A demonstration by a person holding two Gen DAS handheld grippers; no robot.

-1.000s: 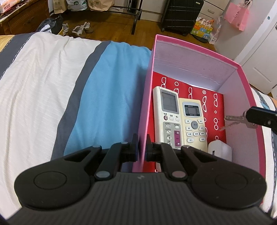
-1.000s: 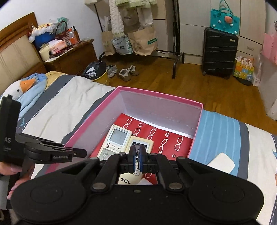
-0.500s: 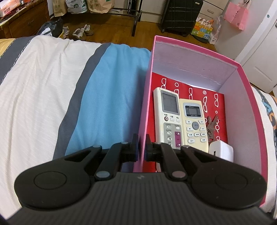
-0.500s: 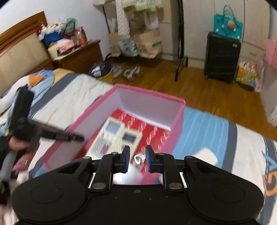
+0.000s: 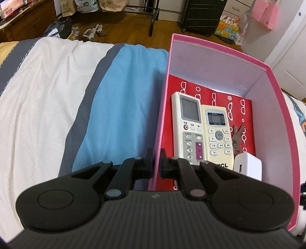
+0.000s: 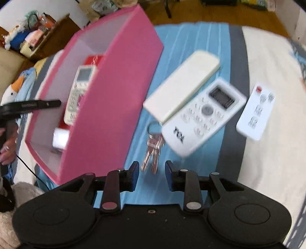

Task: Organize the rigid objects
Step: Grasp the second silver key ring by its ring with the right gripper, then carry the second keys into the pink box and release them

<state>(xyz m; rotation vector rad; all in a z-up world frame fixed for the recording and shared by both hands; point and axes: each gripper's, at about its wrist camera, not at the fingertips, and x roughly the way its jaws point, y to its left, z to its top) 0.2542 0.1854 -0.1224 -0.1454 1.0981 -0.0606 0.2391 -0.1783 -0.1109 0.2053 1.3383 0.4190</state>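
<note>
My left gripper (image 5: 156,162) is shut on the near left wall of the pink box (image 5: 220,57), which stands on the bed. Inside lie two pale remotes (image 5: 188,122), a bunch of keys (image 5: 237,136) and a white charger (image 5: 248,166). My right gripper (image 6: 152,168) hangs outside the box over the blue stripe, its jaws opening, pads touching nothing. A second bunch of keys (image 6: 153,147) lies just ahead, its tips showing in the gap between the fingers. Beyond it lie a TCL remote (image 6: 204,115), a plain white remote (image 6: 181,84) and a small white remote (image 6: 256,111).
The striped bedcover (image 5: 47,92) spreads left of the box. In the right wrist view the box (image 6: 107,107) stands close on the left, with a hand (image 6: 5,151) at the left edge. A dark suitcase (image 5: 202,17) and shoes (image 5: 93,32) are on the wooden floor beyond.
My right gripper let a bunch of keys go into the box, then swung right and down over the things on the bed, with its jaws wider. The left gripper kept still.
</note>
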